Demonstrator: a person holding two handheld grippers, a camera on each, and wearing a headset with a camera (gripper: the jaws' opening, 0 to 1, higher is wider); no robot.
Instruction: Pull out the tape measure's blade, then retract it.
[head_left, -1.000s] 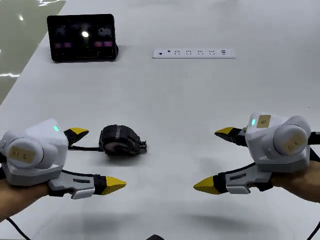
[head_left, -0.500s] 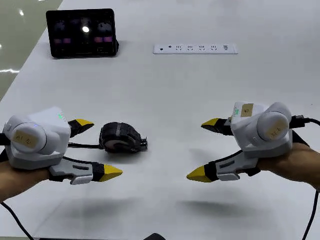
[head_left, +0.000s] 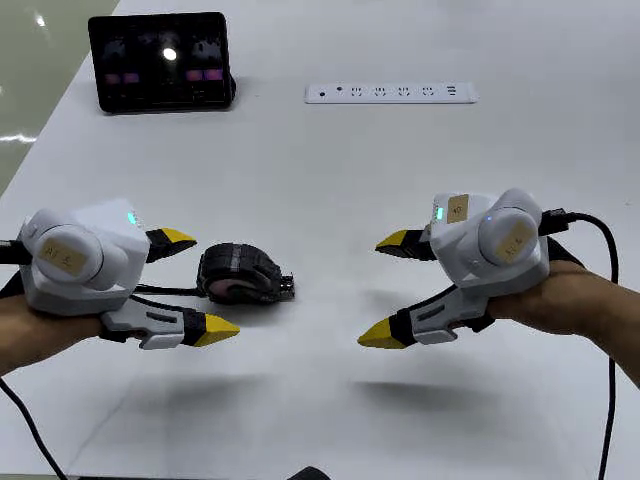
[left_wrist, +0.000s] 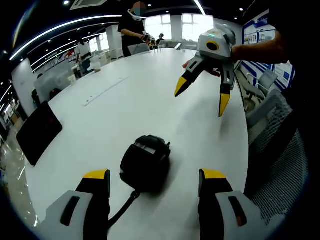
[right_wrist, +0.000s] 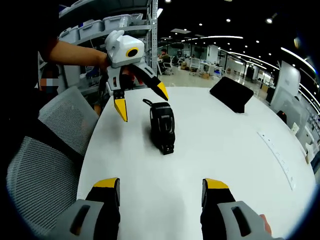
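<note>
Head view: the tape measure (head_left: 240, 275) lies on the desk (head_left: 330, 170) directly in front of the left tongs (head_left: 205, 282). Its near end sits about level with their yellow tips and roughly centred in the gap between them. Its long axis runs from one pair of tongs toward the other. A black cord (head_left: 165, 292) trails from the end facing the left tongs. The small dark nose at the far end, probably the blade's mouth, faces the right tongs (head_left: 376, 292).

Both pairs of tongs are spread wide and hold nothing, and neither touches the case. In the left gripper view the case fills the space just beyond the tips, with the right tongs well beyond it and pointing back.

In the right gripper view the tape measure sits well ahead of the tips, near the middle of their gap. A stretch of bare desk lies between, so the right tongs are clearly the farther pair.

My reading is that nothing of the task is done yet. The left tongs are placed to close across the case. The right tongs would have to cross the gap along that axis to reach the blade's end.
</note>
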